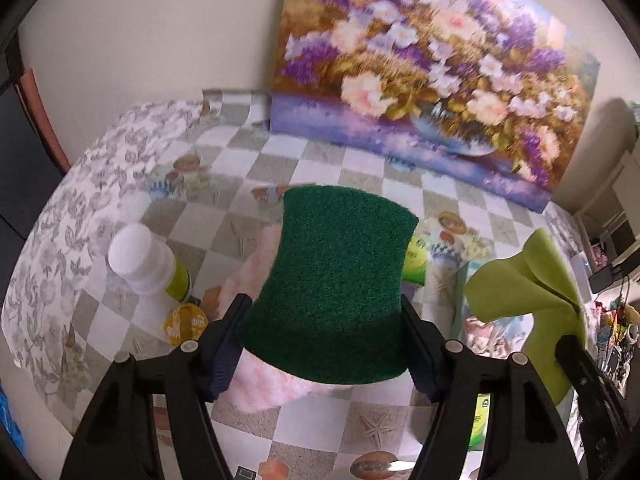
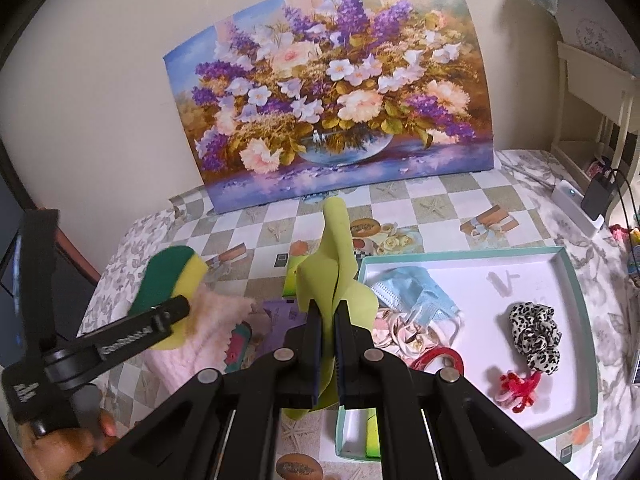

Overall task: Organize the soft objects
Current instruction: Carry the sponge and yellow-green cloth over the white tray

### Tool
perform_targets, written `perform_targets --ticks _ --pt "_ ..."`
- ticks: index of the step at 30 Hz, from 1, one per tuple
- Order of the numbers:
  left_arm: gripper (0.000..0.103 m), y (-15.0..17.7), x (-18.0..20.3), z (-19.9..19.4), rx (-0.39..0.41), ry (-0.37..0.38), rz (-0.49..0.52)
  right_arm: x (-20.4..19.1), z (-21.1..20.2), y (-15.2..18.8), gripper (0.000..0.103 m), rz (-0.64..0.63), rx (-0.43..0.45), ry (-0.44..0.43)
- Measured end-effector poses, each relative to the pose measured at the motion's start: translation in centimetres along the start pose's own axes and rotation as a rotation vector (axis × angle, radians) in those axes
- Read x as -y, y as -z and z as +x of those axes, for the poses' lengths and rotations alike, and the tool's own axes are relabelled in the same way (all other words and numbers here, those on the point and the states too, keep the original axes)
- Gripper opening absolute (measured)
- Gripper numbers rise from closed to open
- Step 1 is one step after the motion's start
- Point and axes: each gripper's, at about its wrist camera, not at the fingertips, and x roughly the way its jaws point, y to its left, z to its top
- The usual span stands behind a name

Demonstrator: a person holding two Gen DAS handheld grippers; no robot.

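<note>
The left gripper (image 1: 324, 344) is clamping a scouring sponge (image 1: 336, 284), its fingers (image 1: 224, 344) pressing the sponge's two long sides so that the green face is showing and its long axis is running straight ahead from the fingers; it is hanging over a pink fluffy cloth (image 2: 192, 332) lying near the bench's (image 1: 320, 424) left edge. The right gripper (image 2: 328, 344) is pinching a lime green cloth (image 2: 336, 280), fingers nearly together on the fold, the cloth standing up and flopping over them. The teal-rimmed tray (image 2: 580, 280), already holding a blue face mask (image 2: 412, 292), a leopard scrunchie (image 2: 534, 332) and a red hair clip (image 2: 520, 390), is lying just right of the right gripper toward the bench's right edge, so the right hand is judged nearer; the sponge is sitting well left of the tray, with the lime green cloth between
</note>
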Motion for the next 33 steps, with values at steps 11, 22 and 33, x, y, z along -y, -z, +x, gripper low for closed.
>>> perform_targets --ticks 11,22,33 --pt "0.071 0.5 4.7 -3.5 0.079 0.117 0.103 3.5 -1.8 -0.9 0.006 0.084 0.062 0.042" --pt "0.072 3.6 12.6 -1.0 -0.027 0.251 0.241 11.6 -2.3 -1.0 0.006 0.223 0.064 0.188" --pt "0.072 6.6 19.3 3.6 -0.137 0.271 0.358 17.9 0.8 0.4 0.006 0.342 -0.035 0.246"
